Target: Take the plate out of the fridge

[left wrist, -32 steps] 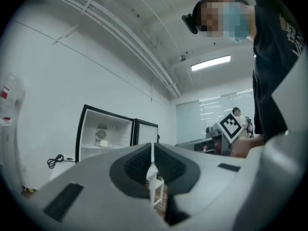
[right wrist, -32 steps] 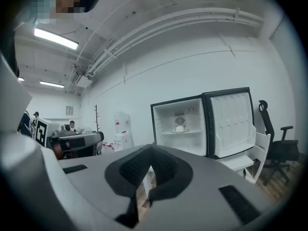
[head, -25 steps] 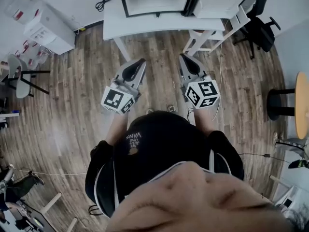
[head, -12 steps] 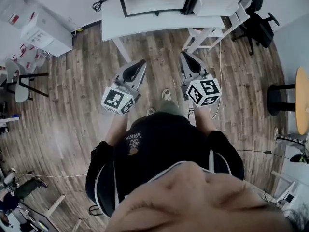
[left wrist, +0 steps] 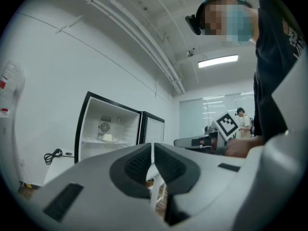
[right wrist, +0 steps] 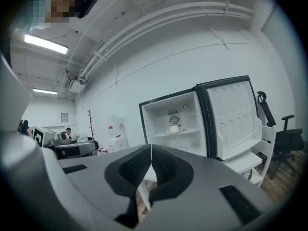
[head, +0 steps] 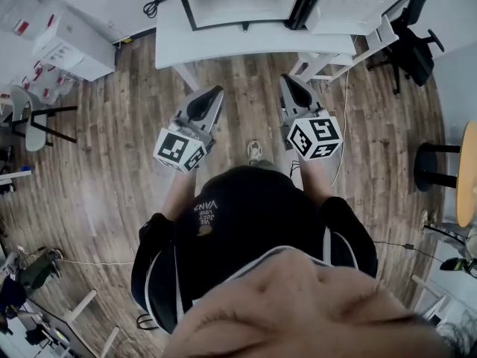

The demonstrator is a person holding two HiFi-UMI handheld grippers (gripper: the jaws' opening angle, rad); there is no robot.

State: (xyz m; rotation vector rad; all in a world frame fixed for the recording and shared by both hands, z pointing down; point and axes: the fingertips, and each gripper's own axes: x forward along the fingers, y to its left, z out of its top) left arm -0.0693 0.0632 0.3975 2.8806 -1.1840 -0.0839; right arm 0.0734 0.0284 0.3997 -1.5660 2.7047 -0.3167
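- Left gripper (head: 215,94) and right gripper (head: 287,82): held side by side in front of the person, pointing about level toward the fridge (head: 184,2). Each has its jaws clenched pad to pad, with nothing between them.
- Fridge: stands on a white table (head: 223,45) with its door (right wrist: 231,119) swung wide open. It is well apart from both grippers.
- Plate (right wrist: 168,132): on the upper shelf (right wrist: 190,131) inside the fridge, below the fan grille, with a pale lump (right wrist: 174,128) resting on it. It is untouched, so the task is judged to be at the approach.
- Hazard 1, closed jaws: if they reach the shelf without parting, the tips would likely push the plate toward the back wall rather than take it.
- Hazard 2, shallow rim: the plate lies flat, so a pinch on one edge may slip or tilt it, and the lump could then roll off.
- Hazard 3, tight opening: a gripper entering too high or too wide may knock the fridge frame or the shelf edge and jolt the plate.
- Hazard 4, floor: a cable (head: 344,118) trails beside the person's right, and a white stand (head: 320,64) sits below the door. Either could catch a step forward.
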